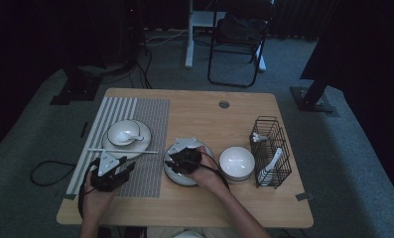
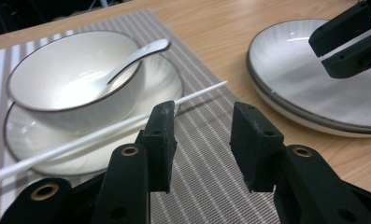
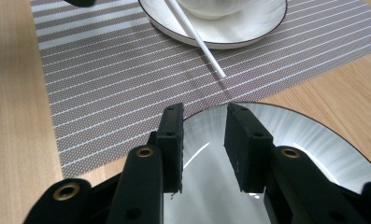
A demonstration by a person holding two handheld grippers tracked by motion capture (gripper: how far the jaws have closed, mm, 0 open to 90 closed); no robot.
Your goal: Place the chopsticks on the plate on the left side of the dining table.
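Observation:
A white bowl (image 1: 124, 133) with a white spoon (image 2: 136, 53) in it stands on a plate (image 1: 146, 135) on the striped placemat (image 1: 152, 119). A white chopstick (image 1: 135, 150) lies across that plate's near rim, its tip resting on the mat (image 3: 117, 79). My left gripper (image 1: 127, 168) hovers low over the mat just short of the chopstick (image 2: 103, 133), open (image 2: 204, 119) with nothing between its jaws. My right gripper (image 1: 169, 162) sits over the left rim of a second, dark-rimmed plate (image 1: 177, 177) on the bare wood. It is open (image 3: 204, 116), and its jaws hold nothing above the plate (image 3: 304, 149).
An upturned white bowl (image 1: 236, 162) stands right of the second plate. Further right is a black wire rack (image 1: 271, 148) holding white spoons. A folding chair (image 1: 236, 44) stands on the floor beyond the table's far edge.

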